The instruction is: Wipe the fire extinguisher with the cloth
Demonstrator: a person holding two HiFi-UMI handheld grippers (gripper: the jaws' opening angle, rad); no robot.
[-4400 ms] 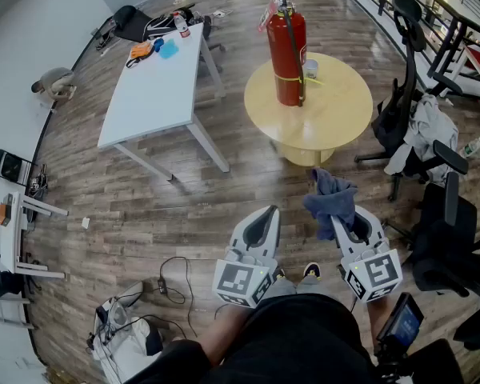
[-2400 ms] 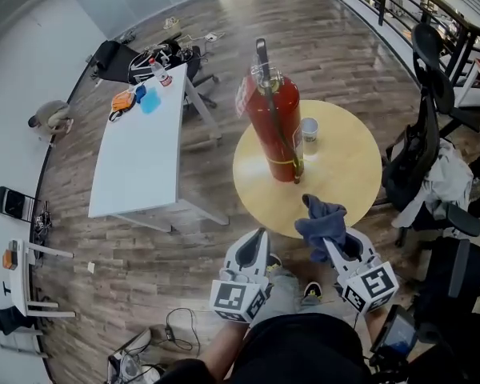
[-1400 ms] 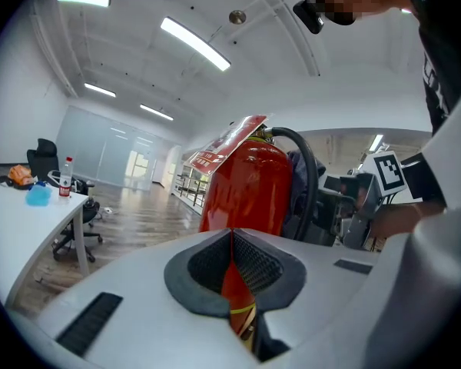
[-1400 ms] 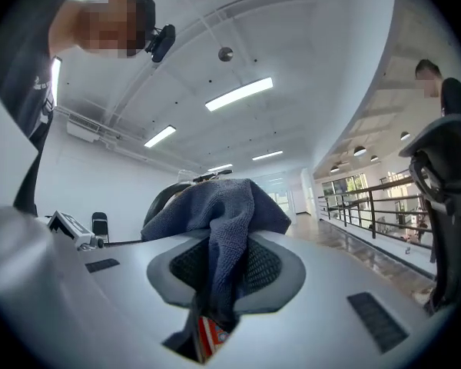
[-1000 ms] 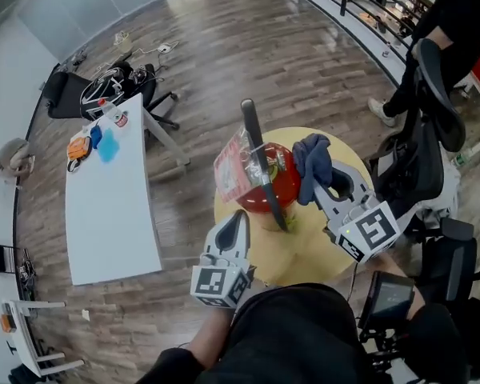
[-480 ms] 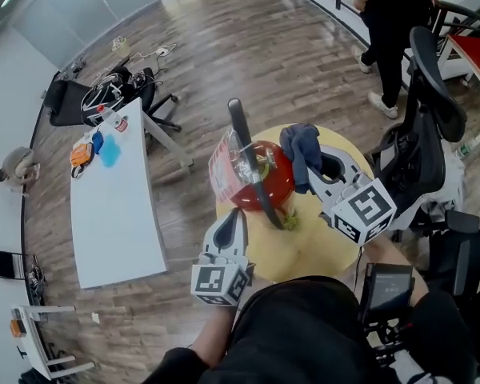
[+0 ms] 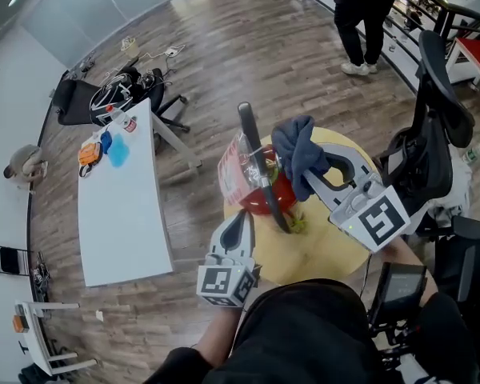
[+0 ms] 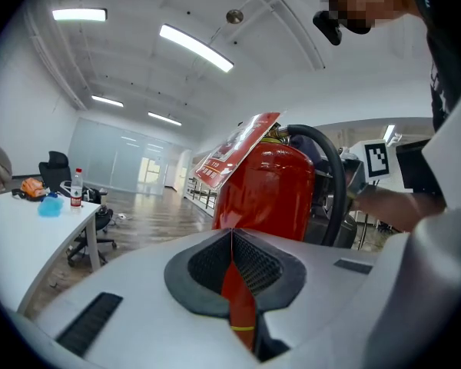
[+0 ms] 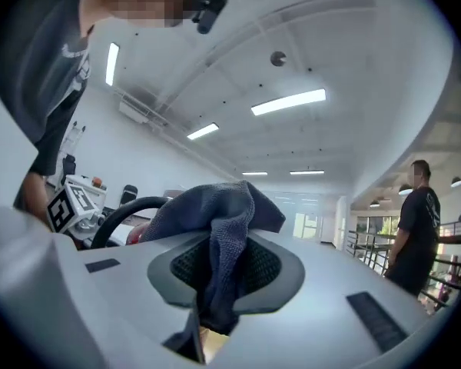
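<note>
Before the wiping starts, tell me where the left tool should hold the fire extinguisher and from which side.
Probably the valve neck at the top of the fire extinguisher, from the near side, where the left tool sits: the upright red body looks too broad for its jaws, and the hose and cloth crowd the right.

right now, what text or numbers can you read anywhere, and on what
"119", probably: red tag on the fire extinguisher; rest of its print too blurred.
Markers on left gripper and right gripper: patterns, no words.
Label on the bottle on the white table: too small to read.
</note>
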